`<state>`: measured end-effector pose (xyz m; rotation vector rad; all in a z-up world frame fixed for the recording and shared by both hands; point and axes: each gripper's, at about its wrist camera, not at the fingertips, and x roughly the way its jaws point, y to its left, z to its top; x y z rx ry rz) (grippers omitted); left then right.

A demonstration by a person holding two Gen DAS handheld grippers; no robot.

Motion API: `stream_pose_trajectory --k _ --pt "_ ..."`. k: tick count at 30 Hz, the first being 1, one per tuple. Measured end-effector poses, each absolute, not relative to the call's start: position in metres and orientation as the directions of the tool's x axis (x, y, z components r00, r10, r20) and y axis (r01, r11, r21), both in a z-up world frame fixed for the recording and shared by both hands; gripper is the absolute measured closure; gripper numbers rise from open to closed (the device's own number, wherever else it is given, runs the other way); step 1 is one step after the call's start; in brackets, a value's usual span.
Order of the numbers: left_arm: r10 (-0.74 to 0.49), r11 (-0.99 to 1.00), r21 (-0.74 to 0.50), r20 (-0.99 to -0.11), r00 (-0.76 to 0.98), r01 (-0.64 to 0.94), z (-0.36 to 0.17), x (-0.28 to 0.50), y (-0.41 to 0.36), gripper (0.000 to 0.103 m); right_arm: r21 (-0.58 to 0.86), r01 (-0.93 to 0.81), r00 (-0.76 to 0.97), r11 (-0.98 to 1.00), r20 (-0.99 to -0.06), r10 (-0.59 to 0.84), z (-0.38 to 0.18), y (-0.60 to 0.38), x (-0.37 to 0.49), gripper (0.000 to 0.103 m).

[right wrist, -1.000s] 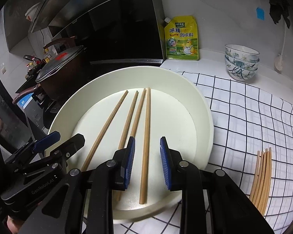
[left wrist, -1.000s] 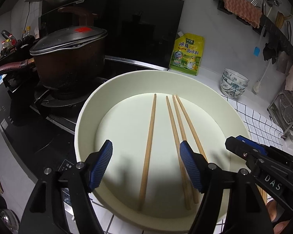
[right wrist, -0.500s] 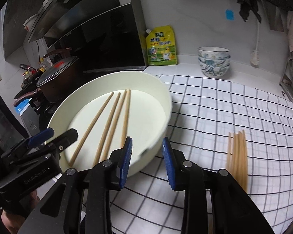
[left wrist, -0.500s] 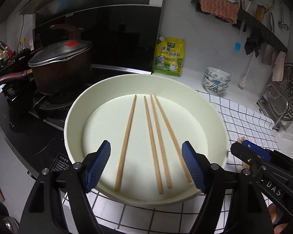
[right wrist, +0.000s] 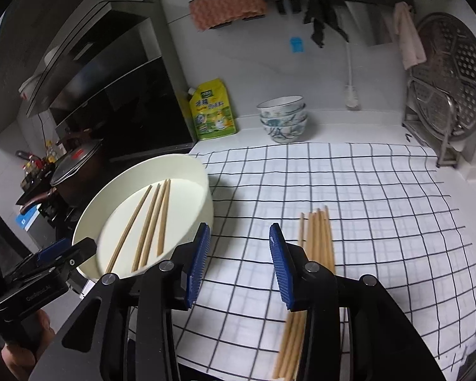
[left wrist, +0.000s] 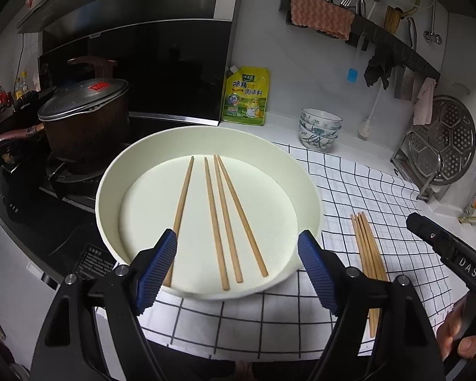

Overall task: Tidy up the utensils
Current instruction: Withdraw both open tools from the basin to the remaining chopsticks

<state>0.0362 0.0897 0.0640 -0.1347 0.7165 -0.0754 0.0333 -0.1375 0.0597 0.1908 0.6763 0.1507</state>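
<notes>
A round cream tray (left wrist: 112,174) holds several wooden chopsticks (left wrist: 225,219) lying side by side; it also shows in the right wrist view (right wrist: 203,174). A bundle of several loose chopsticks (right wrist: 317,238) lies on the checked cloth to the tray's right, also seen in the left wrist view (left wrist: 366,247). My left gripper (left wrist: 238,266) is open and empty, hovering over the tray's near rim. My right gripper (right wrist: 239,260) is open and empty above the cloth, its right finger just left of the loose bundle.
A lidded dark pot (left wrist: 82,117) sits on the stove at left. A yellow seasoning pouch (left wrist: 246,95) and stacked patterned bowls (left wrist: 320,128) stand by the back wall. A metal steamer rack (right wrist: 450,76) leans at the right. The checked cloth (right wrist: 380,206) covers the counter.
Both grippers pulled back from the tray. The right gripper swung right toward the loose chopstick bundle and its jaws opened wider. The left stayed open.
</notes>
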Motion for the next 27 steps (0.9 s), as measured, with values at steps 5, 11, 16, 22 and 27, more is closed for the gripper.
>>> stream_pose_trajectory --k 5,11,16,22,27 --pt "-0.136 0.986 -0.164 -0.662 0.737 0.034 0.063 0.030 0.073 0.026 0.237 -0.034 0.772 0.971 -0.611 0.176 0.055 -0.163 0.022 0.065" --pt "-0.166 0.985 -0.147 -0.662 0.731 0.090 0.062 0.021 0.037 0.025 0.203 0.001 0.768 0.979 -0.627 0.129 0.048 -0.185 0.008 0.064" --pt "-0.202 0.979 -0.146 -0.672 0.712 0.140 0.055 0.019 0.007 0.025 0.190 0.032 0.745 0.981 -0.659 0.104 0.030 -0.205 0.001 0.063" --pt "-0.233 0.971 -0.132 -0.706 0.669 0.199 0.037 0.023 -0.025 0.025 0.170 0.058 0.697 0.984 -0.712 0.082 0.004 -0.219 0.000 0.063" --pt "-0.232 0.970 -0.120 -0.728 0.646 0.213 0.024 0.029 -0.037 0.025 0.161 0.066 0.665 0.985 -0.743 0.077 -0.014 -0.223 0.006 0.063"
